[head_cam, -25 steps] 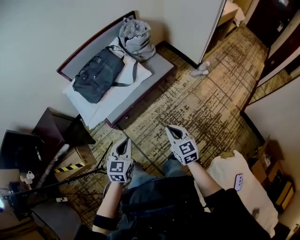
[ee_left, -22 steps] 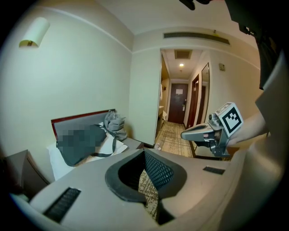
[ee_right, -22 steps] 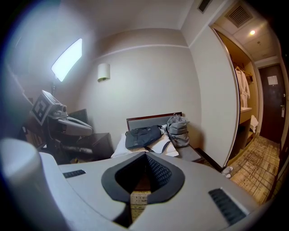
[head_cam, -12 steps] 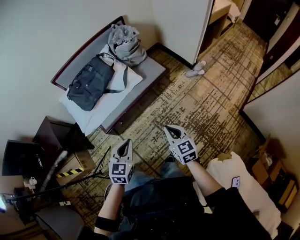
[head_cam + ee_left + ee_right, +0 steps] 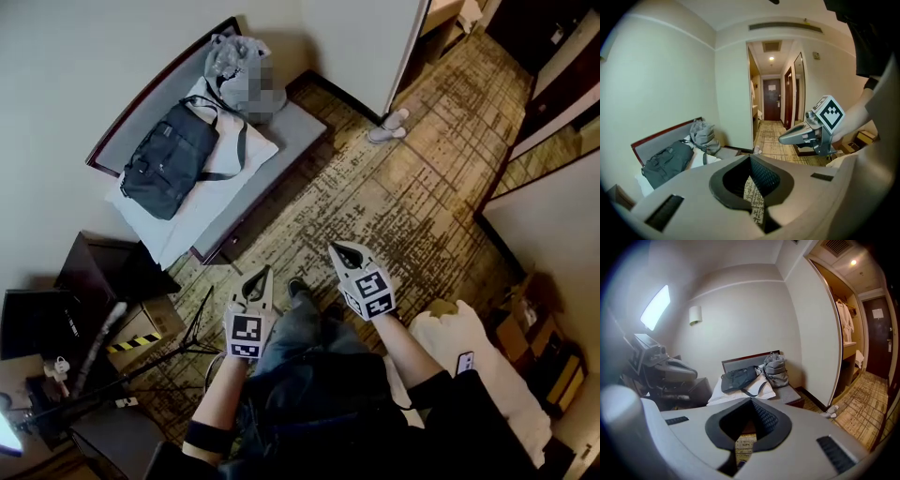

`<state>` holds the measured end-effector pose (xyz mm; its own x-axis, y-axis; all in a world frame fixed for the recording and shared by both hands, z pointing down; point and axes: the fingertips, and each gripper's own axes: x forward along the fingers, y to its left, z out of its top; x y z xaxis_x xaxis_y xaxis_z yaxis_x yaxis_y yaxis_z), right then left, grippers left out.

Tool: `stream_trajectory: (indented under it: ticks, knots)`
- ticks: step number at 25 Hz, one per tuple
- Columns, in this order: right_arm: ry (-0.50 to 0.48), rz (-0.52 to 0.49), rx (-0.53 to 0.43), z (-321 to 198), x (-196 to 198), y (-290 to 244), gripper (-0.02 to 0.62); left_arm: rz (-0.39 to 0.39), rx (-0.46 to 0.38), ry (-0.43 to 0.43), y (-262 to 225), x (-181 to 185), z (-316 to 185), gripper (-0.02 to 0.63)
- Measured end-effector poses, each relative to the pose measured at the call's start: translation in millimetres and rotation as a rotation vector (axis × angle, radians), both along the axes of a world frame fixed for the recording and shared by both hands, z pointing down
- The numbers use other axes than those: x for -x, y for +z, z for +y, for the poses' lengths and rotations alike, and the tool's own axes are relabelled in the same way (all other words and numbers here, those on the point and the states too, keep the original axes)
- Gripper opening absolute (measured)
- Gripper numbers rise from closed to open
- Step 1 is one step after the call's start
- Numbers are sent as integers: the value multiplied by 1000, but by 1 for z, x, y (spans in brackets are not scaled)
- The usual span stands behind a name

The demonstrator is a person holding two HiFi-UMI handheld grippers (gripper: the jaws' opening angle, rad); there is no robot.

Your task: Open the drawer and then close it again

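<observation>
Left hand-held gripper (image 5: 255, 277), right hand-held gripper (image 5: 340, 250): jaws together, nothing between, over carpet (image 5: 403, 197). Drawer not clearly made out. Bench (image 5: 302, 127) with dark bag (image 5: 169, 159) far left.

left hand-held gripper (image 5: 257, 281): jaws together, empty | right hand-held gripper (image 5: 344, 254): jaws together, empty | both seemingly tilted downward
</observation>
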<state>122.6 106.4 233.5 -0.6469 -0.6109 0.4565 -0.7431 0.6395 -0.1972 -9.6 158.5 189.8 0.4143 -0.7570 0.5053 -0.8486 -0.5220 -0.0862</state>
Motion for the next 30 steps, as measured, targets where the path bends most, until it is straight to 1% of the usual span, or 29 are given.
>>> stream_trajectory:
  ticks: [3,6,11,14,18,20,22,24,26,30]
  knots:
    - [23,-3,3,-19,2,-5,2,11,5,18,7,0,-27,0]
    - [37,22,-12,-45,1,-5,2,33,-1,36,10,-4,-60,0]
    - [74,30,-16,-78,2,3,2,35,-11,124,23,-15,-104,0]
    - [90,31,-3,-97,2,12,2,7,-17,170,35,-20,-126,0]
    - [70,29,19,-118,1,22,2,-36,-28,178,43,-28,-151,0]
    - [54,26,30,-132,-2,30,2,-61,-30,167,52,-35,-166,0]
    - [36,25,47,-143,-7,42,2,-78,-21,138,64,-42,-180,0]
    - [12,29,62,-154,-13,52,2,-62,4,98,73,-51,-193,0]
    - [-11,30,74,-161,-19,58,2,-7,52,44,81,-61,-204,0]
    - [-26,20,95,-173,-37,65,2,168,173,-82,103,-78,-221,0]
